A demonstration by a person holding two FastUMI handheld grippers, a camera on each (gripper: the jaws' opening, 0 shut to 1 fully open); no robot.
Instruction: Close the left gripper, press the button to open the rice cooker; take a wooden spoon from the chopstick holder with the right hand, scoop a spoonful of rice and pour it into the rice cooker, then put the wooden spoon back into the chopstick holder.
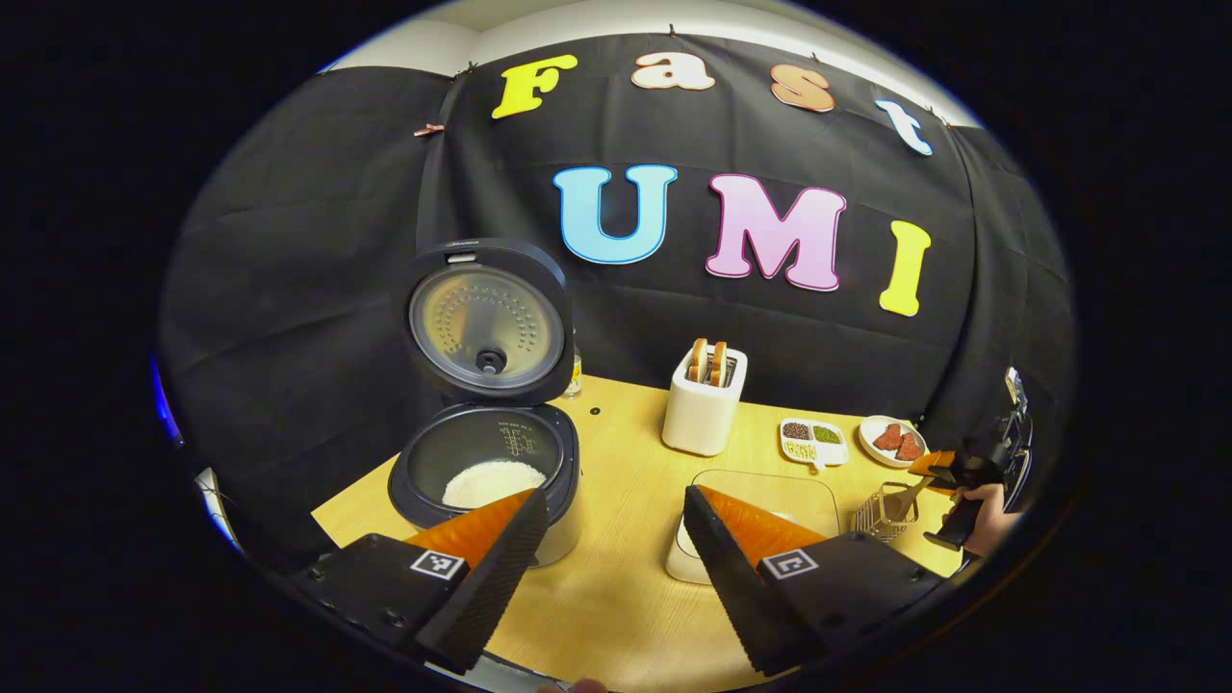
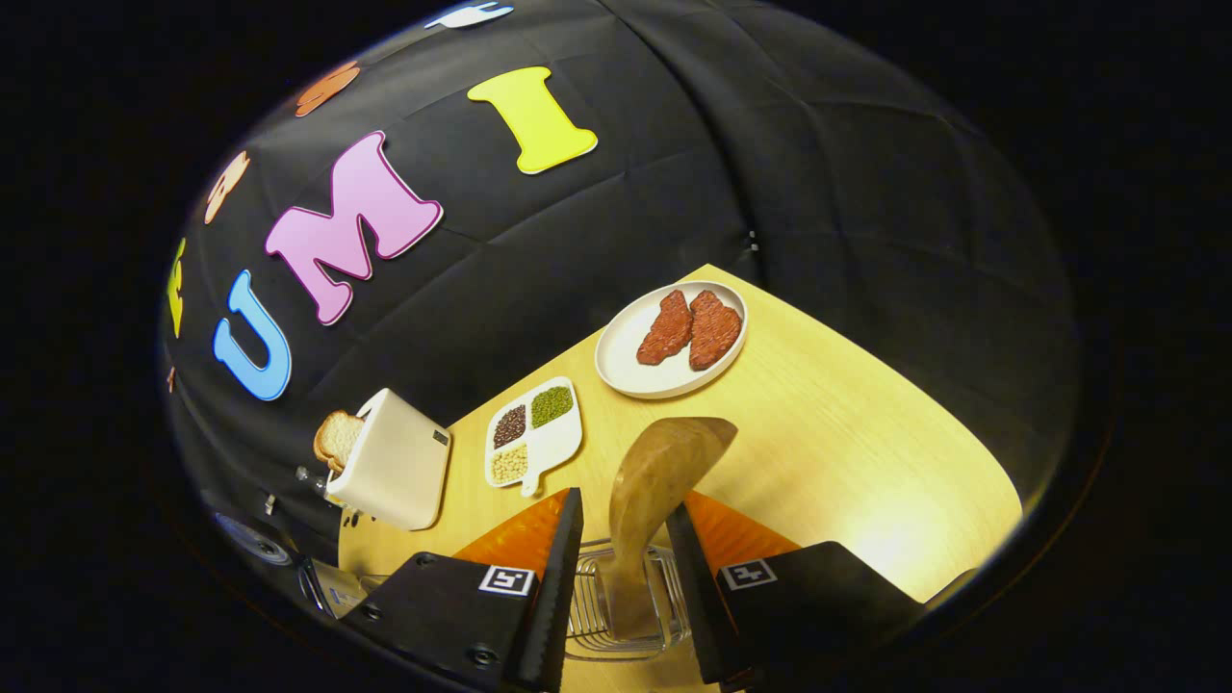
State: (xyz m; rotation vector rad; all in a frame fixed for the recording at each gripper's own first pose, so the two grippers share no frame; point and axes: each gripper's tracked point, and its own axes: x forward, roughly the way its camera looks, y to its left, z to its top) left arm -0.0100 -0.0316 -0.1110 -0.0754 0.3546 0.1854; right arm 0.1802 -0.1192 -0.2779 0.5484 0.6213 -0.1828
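Note:
The rice cooker (image 1: pixel 481 452) stands at the table's left with its lid (image 1: pixel 486 322) raised and white rice (image 1: pixel 491 481) in its pot. My left gripper (image 1: pixel 614 496) hovers open between the cooker and a clear rice box (image 1: pixel 770 496), holding nothing. At the far right, a hand holds my right gripper (image 1: pixel 948 469) over the wire chopstick holder (image 1: pixel 881 515). In the right gripper view the wooden spoon (image 2: pixel 664 462) stands bowl-up in the chopstick holder (image 2: pixel 587 616). My right gripper (image 2: pixel 624 502) straddles its handle, open, with a thin gap on each side.
A white toaster (image 1: pixel 705 404) (image 2: pixel 390 462) with bread stands at the back middle. A divided dish of beans (image 1: pixel 813 441) (image 2: pixel 534 433) and a plate (image 1: pixel 871 445) (image 2: pixel 626 371) with two red meat slices lie at the back right. The wooden table (image 1: pixel 616 577) ends near the cloth wall.

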